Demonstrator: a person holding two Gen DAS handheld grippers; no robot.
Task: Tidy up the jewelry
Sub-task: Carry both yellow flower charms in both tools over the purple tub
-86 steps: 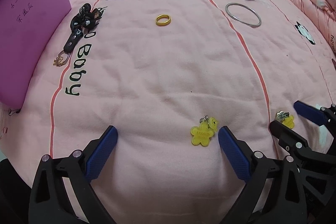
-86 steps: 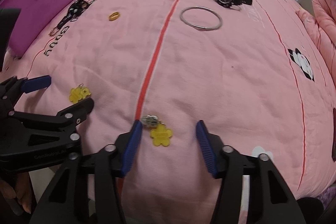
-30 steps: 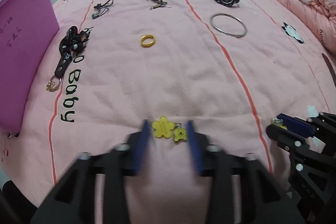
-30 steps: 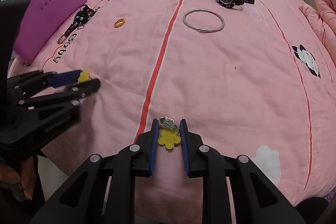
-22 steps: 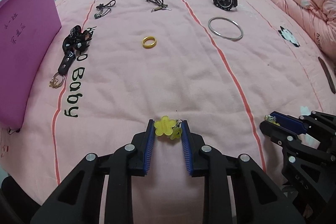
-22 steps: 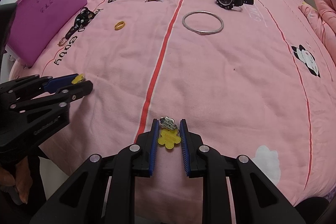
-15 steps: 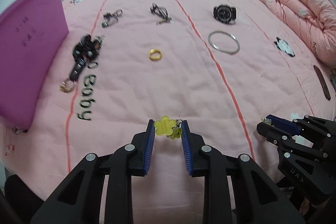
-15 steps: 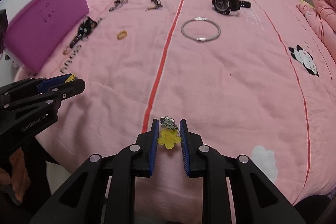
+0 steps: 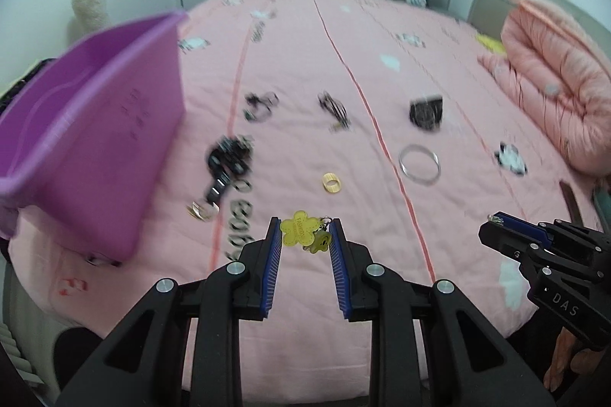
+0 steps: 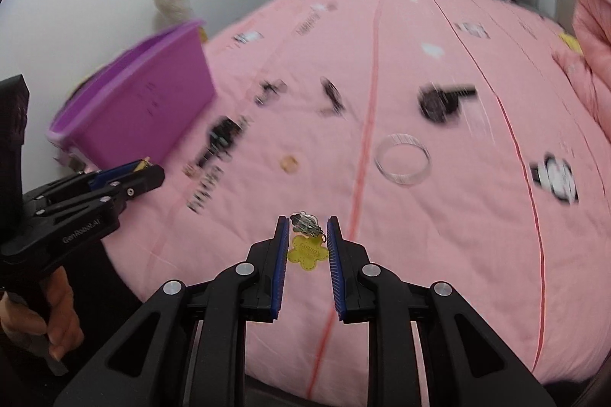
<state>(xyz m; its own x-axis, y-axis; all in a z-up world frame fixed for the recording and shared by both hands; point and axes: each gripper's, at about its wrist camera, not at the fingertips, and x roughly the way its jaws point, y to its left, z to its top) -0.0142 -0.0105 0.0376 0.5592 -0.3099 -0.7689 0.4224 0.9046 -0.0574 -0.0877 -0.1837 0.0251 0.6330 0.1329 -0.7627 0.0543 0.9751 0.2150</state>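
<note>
Two yellow flower charms lifted above the bed's near edge — one pinched in left gripper (image 9: 305,235), one in right gripper (image 10: 305,241); purple bin (image 9: 91,147) at left edge apparently empty — gold ring (image 9: 331,182), bangle (image 9: 419,163), watch (image 9: 425,112), cords uncollected mid-bed.

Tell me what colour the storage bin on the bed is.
Purple bin, clearest in the left wrist view.

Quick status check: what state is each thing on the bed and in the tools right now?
Left tool: shut on a yellow flower charm.
Right tool: shut on a second yellow flower charm.
Purple plastic bin: open-topped, upright.
Gold ring: lying loose.
Silver bangle: lying flat.
Black watch: lying loose.
</note>
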